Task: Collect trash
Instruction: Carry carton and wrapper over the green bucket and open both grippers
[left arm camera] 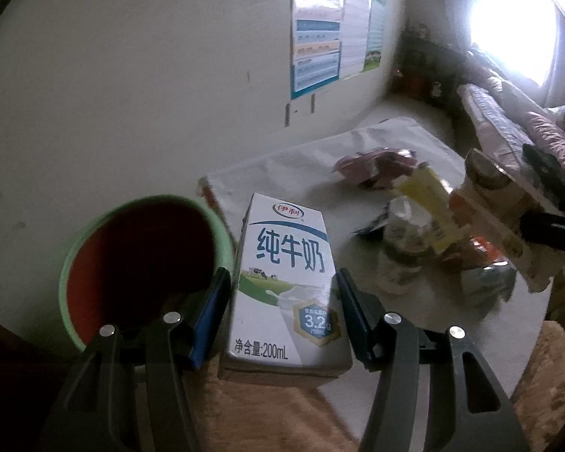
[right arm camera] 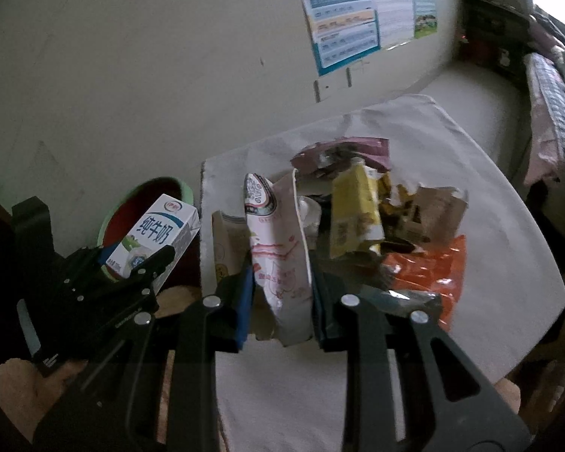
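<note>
My left gripper [left arm camera: 282, 293] is shut on a white 200 mL milk carton [left arm camera: 288, 286], held upright beside a green bin with a red inside [left arm camera: 139, 263]. The same carton [right arm camera: 150, 237] and the left gripper [right arm camera: 132, 267] show in the right wrist view, above the bin [right arm camera: 147, 196]. My right gripper [right arm camera: 280, 290] is shut on a pink-and-white cup-shaped package [right arm camera: 278, 248], held over the table. It shows in the left wrist view [left arm camera: 497, 218] with the right gripper [left arm camera: 546, 203] at the right edge.
A white-covered table [right arm camera: 489, 226] holds a pile of trash: a yellow carton [right arm camera: 354, 214], an orange wrapper [right arm camera: 433, 275], a brown paper bag [right arm camera: 437, 211], a maroon wrapper [right arm camera: 342, 154]. A wall with posters [right arm camera: 342, 19] stands behind. A bed [left arm camera: 508, 124] lies at far right.
</note>
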{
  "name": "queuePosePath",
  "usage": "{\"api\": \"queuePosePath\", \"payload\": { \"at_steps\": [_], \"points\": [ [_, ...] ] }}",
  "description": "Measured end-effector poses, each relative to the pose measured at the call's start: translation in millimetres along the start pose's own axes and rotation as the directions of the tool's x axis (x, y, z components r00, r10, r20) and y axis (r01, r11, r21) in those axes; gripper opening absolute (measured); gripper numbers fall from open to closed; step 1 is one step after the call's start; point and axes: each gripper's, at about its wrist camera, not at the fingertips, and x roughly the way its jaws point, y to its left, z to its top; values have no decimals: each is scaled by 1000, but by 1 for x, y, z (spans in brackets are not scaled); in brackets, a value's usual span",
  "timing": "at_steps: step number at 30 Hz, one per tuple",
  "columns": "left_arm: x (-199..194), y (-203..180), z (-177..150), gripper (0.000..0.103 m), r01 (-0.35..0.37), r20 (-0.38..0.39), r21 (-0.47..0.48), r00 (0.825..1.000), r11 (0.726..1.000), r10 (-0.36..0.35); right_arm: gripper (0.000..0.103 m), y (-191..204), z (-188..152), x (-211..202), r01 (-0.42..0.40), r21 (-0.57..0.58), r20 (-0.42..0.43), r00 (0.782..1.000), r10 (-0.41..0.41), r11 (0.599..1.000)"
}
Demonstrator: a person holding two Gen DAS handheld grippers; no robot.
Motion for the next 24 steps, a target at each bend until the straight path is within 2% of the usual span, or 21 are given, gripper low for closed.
{"api": "queuePosePath", "payload": {
  "at_steps": [6,12,19,24],
  "points": [
    [5,25,-8,55,-46,-20,-20,999,999,45,26,16,2,13,-28,-20,-27,999,28,999],
    [-3,60,-7,55,-107,-5,-92,994,990,107,26,32,12,29,-77,-37,-48,996,75,996],
    [-6,112,-12,55,-188,-25,-172,982,967,186,26,77,31,58,-154,-98,-82,986,146,983],
    [0,142,-18,55,-199,-66,-221,980,955,189,26,119,45,91,-216,-142,-128,972,198,966]
  ]
}}
